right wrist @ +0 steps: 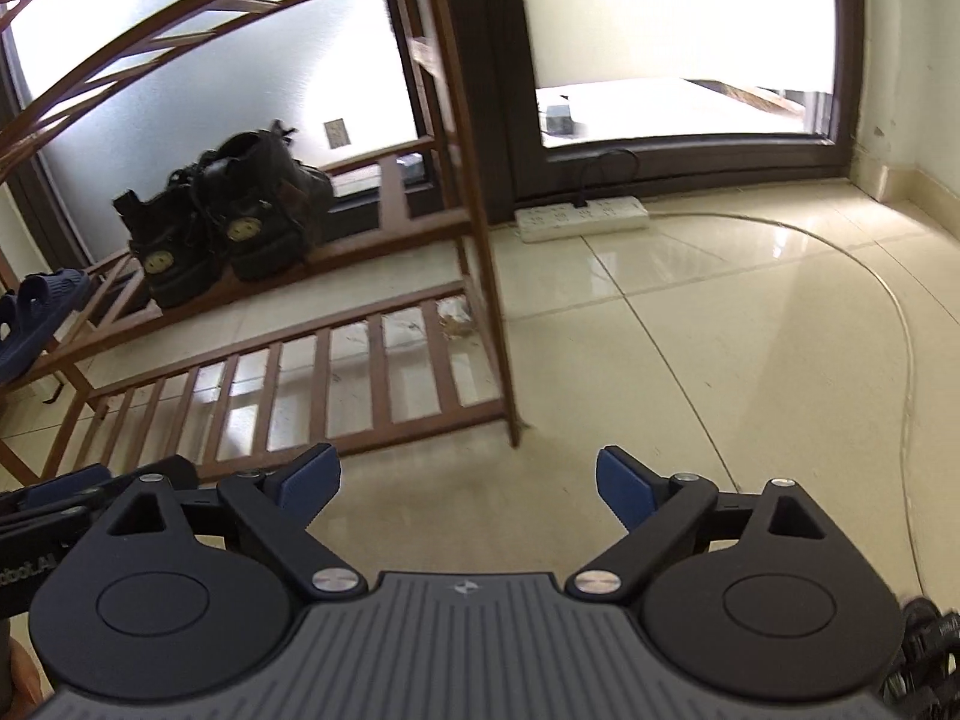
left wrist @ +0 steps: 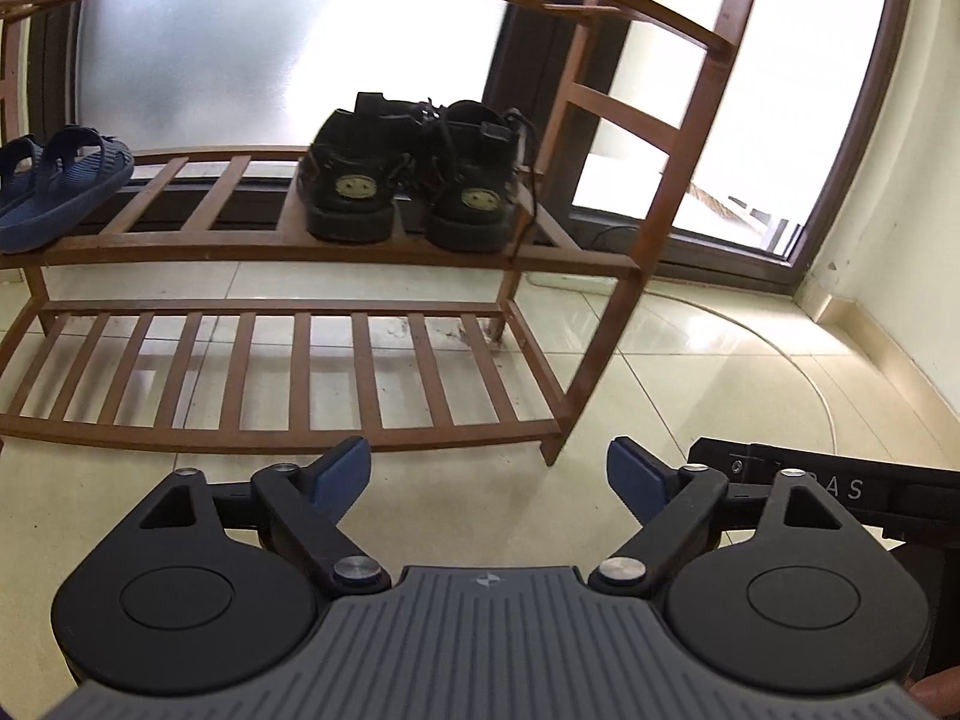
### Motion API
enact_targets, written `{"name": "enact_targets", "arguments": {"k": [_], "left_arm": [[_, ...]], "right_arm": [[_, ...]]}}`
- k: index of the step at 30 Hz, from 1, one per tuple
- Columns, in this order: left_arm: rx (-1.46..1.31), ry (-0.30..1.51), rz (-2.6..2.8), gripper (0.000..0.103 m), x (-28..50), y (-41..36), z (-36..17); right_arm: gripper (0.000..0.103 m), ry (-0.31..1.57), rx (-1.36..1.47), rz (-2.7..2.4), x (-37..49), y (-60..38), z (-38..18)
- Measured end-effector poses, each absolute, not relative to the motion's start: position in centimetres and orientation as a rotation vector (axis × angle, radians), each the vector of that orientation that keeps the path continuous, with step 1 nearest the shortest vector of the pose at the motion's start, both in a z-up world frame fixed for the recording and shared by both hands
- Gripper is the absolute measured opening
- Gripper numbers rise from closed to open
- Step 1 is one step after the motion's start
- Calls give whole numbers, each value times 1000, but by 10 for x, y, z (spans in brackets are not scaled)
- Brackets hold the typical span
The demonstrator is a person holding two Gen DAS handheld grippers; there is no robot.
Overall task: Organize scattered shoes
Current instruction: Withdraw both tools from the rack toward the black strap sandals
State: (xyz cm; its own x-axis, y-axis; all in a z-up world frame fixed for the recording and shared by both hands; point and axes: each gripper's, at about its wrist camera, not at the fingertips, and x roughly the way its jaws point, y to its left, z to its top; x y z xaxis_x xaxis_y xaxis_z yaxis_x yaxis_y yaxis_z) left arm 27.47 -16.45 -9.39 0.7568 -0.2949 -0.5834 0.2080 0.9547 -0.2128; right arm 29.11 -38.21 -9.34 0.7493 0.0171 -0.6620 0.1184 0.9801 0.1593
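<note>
A pair of black lace-up boots [left wrist: 408, 180] stands heels toward me on the middle shelf of a brown wooden shoe rack [left wrist: 288, 252]. Blue slippers [left wrist: 54, 186] lie on the same shelf at the left. The boots [right wrist: 222, 216] and slippers [right wrist: 36, 312] also show in the right wrist view. My left gripper [left wrist: 489, 477] is open and empty, low over the floor in front of the rack's bottom shelf. My right gripper [right wrist: 468, 483] is open and empty, just right of the left one, in front of the rack's right leg.
The rack's bottom slatted shelf [left wrist: 270, 372] holds nothing. A white power strip [right wrist: 582, 217] lies on the floor by the glass door, with a thin cable [right wrist: 900, 324] curving across the beige tiles. A wall [left wrist: 900, 180] stands at the right.
</note>
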Motion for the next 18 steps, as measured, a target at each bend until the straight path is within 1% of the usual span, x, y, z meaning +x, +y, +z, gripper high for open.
{"name": "enact_targets", "arguments": {"k": [7, 18], "left_arm": [[-96, 672, -353, 96, 248, -180, -106], [-64, 740, -440, 97, 224, -196, -121]], "right_arm": [[96, 741, 244, -153, 247, -421, -121], [96, 783, 287, -365, 173, -497, -158]]}}
